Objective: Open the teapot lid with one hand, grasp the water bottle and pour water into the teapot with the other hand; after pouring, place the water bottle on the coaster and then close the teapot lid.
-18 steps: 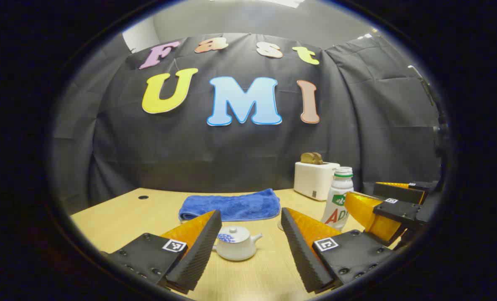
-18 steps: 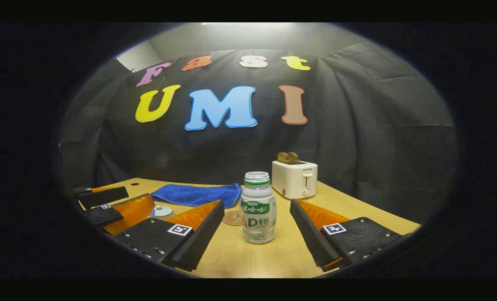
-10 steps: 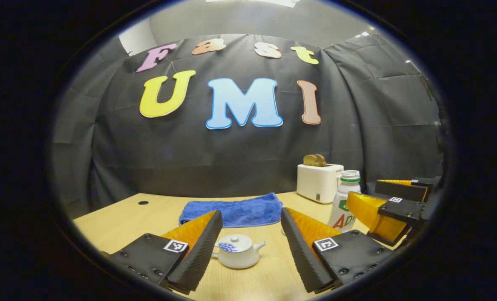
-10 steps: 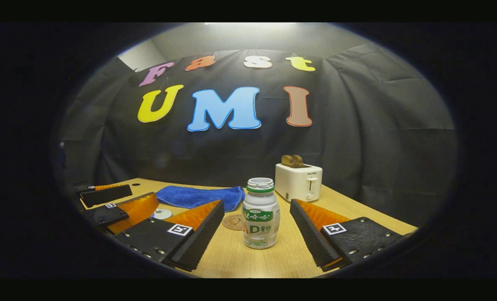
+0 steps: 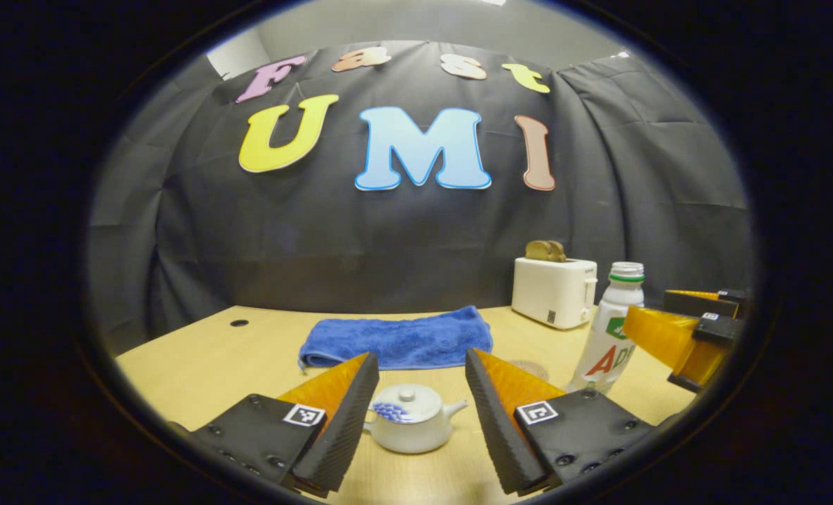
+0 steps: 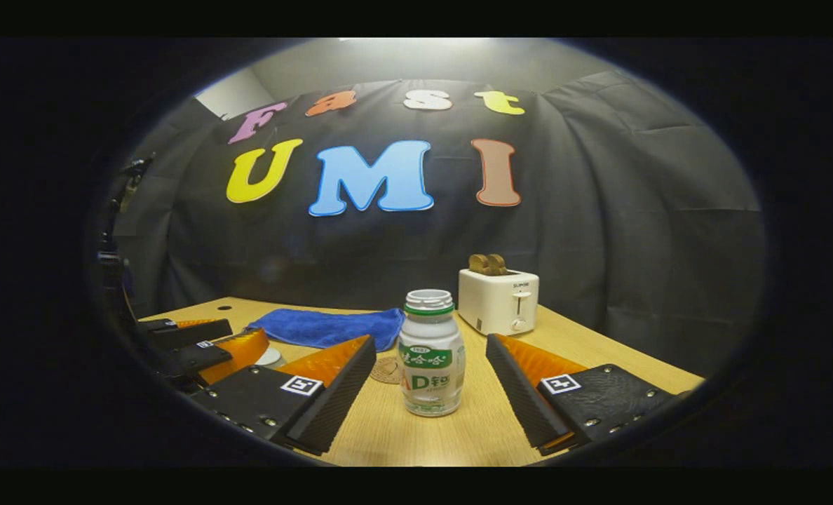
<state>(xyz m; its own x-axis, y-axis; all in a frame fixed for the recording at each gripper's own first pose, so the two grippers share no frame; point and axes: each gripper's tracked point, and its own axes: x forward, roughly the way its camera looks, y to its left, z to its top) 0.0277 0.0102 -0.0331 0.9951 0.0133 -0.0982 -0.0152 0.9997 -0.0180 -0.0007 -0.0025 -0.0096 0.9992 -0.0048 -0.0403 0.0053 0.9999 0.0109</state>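
My left tool [image 5: 416, 414] gapes empty, the teapot [image 5: 411, 428] straight ahead between its fingers; my right tool [image 6: 430, 410], likewise agape, frames the upright water bottle [image 6: 430, 354].

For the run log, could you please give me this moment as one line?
left gripper: open, astride teapot | lid: on | right gripper: open, astride bottle | bottle: upright on table

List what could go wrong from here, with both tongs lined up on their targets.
1. The water bottle is tall, narrow and uncapped; an off-centre close by the right tongs could tip it.
2. The teapot lid knob is small; the wide-open left tongs may catch the body or spout instead.
3. The coaster lies just behind the bottle, close to both tongs, and could get nudged.
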